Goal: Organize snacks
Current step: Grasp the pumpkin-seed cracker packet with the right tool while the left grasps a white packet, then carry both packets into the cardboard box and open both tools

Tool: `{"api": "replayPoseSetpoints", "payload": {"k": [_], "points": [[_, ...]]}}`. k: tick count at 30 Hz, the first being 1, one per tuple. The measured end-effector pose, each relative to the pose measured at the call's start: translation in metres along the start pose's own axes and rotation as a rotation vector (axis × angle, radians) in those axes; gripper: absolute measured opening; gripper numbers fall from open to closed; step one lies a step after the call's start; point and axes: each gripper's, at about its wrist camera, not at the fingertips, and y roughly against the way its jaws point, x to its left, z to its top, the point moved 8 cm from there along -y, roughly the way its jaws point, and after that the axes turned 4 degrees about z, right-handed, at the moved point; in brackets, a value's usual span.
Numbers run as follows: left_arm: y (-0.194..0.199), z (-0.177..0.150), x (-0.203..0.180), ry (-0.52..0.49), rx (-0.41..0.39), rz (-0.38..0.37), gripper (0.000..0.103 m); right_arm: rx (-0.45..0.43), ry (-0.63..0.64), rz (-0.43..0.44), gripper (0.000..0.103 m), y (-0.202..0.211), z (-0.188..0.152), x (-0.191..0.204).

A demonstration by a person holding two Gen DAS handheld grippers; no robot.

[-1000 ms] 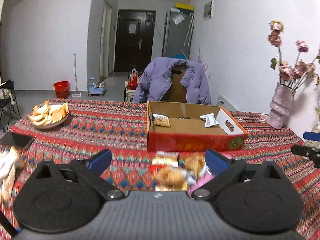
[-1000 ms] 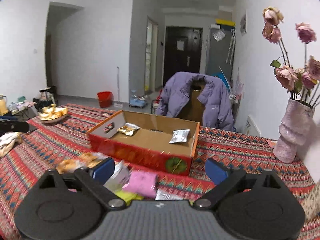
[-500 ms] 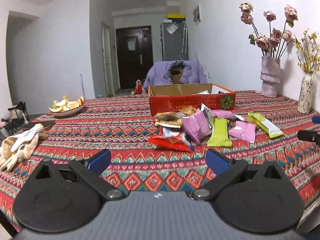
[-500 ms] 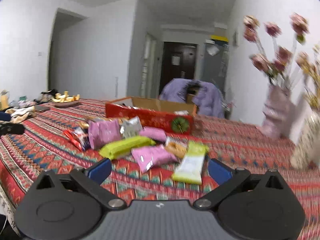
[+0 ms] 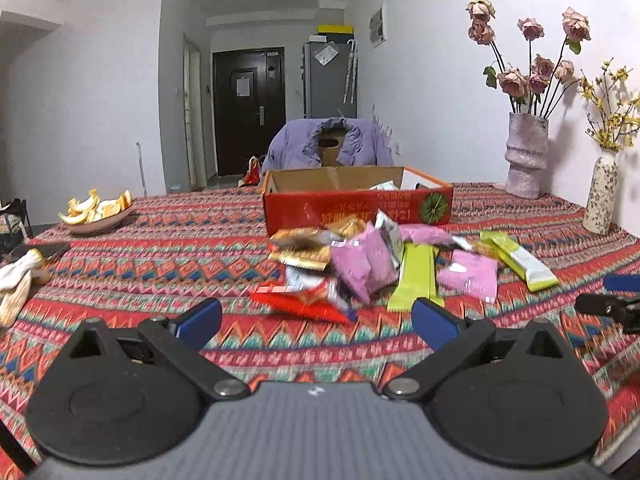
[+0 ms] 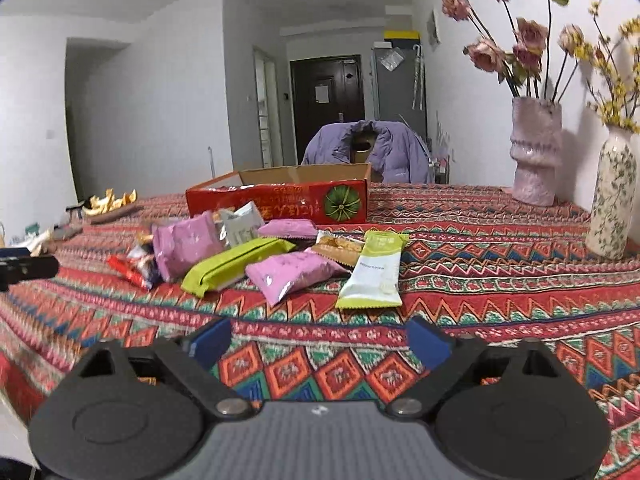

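A heap of snack packets lies on the patterned tablecloth in front of an open red cardboard box (image 5: 356, 208) (image 6: 280, 202). Among them are pink packets (image 5: 362, 262) (image 6: 294, 272), a lime-green bar (image 5: 416, 276) (image 6: 236, 264), a red packet (image 5: 300, 302) and a white-and-green packet (image 6: 378, 268). My left gripper (image 5: 316, 318) hovers open just short of the heap, nothing between its blue pads. My right gripper (image 6: 320, 340) stands near the table's front, below the white-and-green packet; its jaws are closing with nothing between them.
A dish of orange peel (image 5: 98, 212) sits at the far left, with pale gloves (image 5: 18, 284) near the left edge. Two vases of flowers (image 6: 536, 152) (image 6: 612, 192) stand by the right wall. A chair with a purple jacket (image 5: 330, 144) is behind the box.
Both grippers have dropped and pulled back from above the box to low over the near table. The snack heap now lies ahead of them. The right jaws have narrowed a little.
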Motion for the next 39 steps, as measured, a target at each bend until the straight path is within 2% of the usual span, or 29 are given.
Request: {"api": "replayPoseSetpoints", "payload": {"k": [3,5,8,12,15,17,19,22,25,27,28,30,32,35,39], "points": [[-0.017,0.013,-0.010,-0.004,-0.014,-0.037,0.101,0.020,-0.020,0.005,0.082,-0.016,0.008,-0.003],[-0.030,0.019,-0.018,-0.025,-0.017,-0.054,0.092,0.028,-0.038,0.011,0.078,-0.026,0.015,-0.005],[-0.055,0.029,-0.034,-0.063,-0.012,-0.099,0.083,0.036,-0.082,0.029,0.077,-0.042,0.027,-0.007],[-0.092,0.048,-0.054,-0.098,0.002,-0.150,0.081,0.055,-0.121,0.057,0.077,-0.070,0.040,-0.006],[-0.125,0.062,-0.076,-0.142,-0.002,-0.206,0.079,0.068,-0.093,0.052,0.076,-0.096,0.052,-0.005],[-0.153,0.064,-0.087,-0.189,0.036,-0.187,0.062,0.097,-0.086,0.035,0.071,-0.121,0.060,-0.009],[-0.180,0.063,-0.095,-0.212,0.094,-0.169,0.056,0.141,-0.106,0.034,0.066,-0.149,0.065,-0.018],[-0.206,0.060,-0.101,-0.199,0.148,-0.153,0.056,0.192,-0.132,0.031,0.061,-0.181,0.065,-0.029],[-0.219,0.056,-0.104,-0.177,0.188,-0.159,0.055,0.214,-0.095,-0.017,0.061,-0.196,0.066,-0.036],[-0.224,0.055,-0.105,-0.176,0.195,-0.156,0.046,0.235,-0.089,-0.033,0.061,-0.205,0.064,-0.042],[-0.226,0.055,-0.105,-0.184,0.187,-0.141,0.035,0.239,-0.104,-0.022,0.060,-0.207,0.064,-0.045],[-0.226,0.056,-0.106,-0.204,0.169,-0.128,0.033,0.236,-0.114,-0.010,0.059,-0.211,0.065,-0.049],[-0.222,0.057,-0.106,-0.202,0.160,-0.121,0.031,0.233,-0.116,-0.008,0.050,-0.212,0.066,-0.050],[-0.211,0.062,-0.108,-0.203,0.129,-0.126,0.022,0.233,-0.112,-0.001,0.048,-0.213,0.067,-0.050],[-0.192,0.076,-0.104,-0.179,0.078,-0.125,0.020,0.184,-0.130,0.018,0.048,-0.193,0.077,-0.045]]}}
